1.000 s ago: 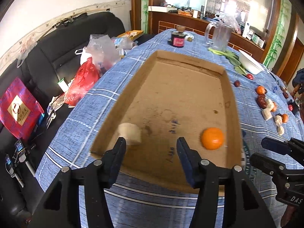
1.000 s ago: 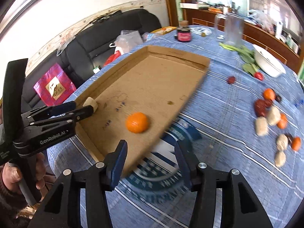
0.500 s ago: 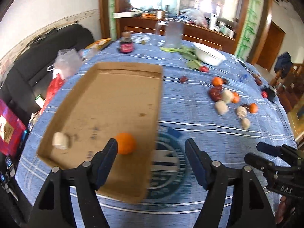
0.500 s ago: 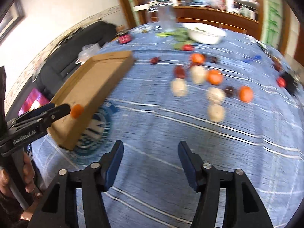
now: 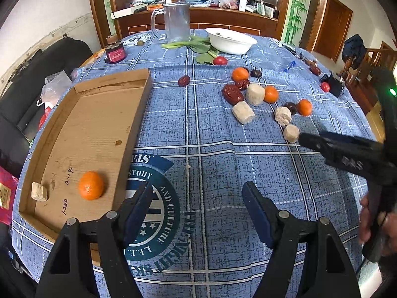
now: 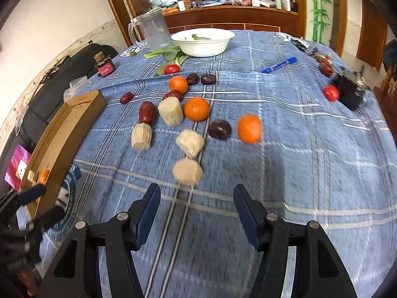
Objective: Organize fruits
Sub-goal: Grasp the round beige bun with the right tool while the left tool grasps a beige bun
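A shallow cardboard tray (image 5: 139,104) lies at the table's left and holds one orange (image 5: 90,185) and a pale beige chunk (image 5: 39,192). A loose group of oranges (image 6: 196,108), dark red dates (image 6: 147,111) and pale beige chunks (image 6: 187,171) lies on the blue checked cloth to the right. My left gripper (image 5: 197,213) is open and empty over the round logo beside the tray. My right gripper (image 6: 196,211) is open and empty, just short of the nearest beige chunk; it also shows in the left wrist view (image 5: 347,154).
A white bowl (image 6: 202,40), a clear glass jug (image 5: 176,20), green leaves (image 5: 198,46), a dark red jar (image 5: 114,54), small tomatoes (image 6: 331,92), a blue pen (image 6: 279,65) and a black box (image 6: 349,92) stand further back. A black sofa (image 5: 22,87) with bags lies left.
Both grippers have swung right, away from the tray and toward the loose fruit. The right gripper now faces the beige chunks. The orange and chunk stay in the tray.
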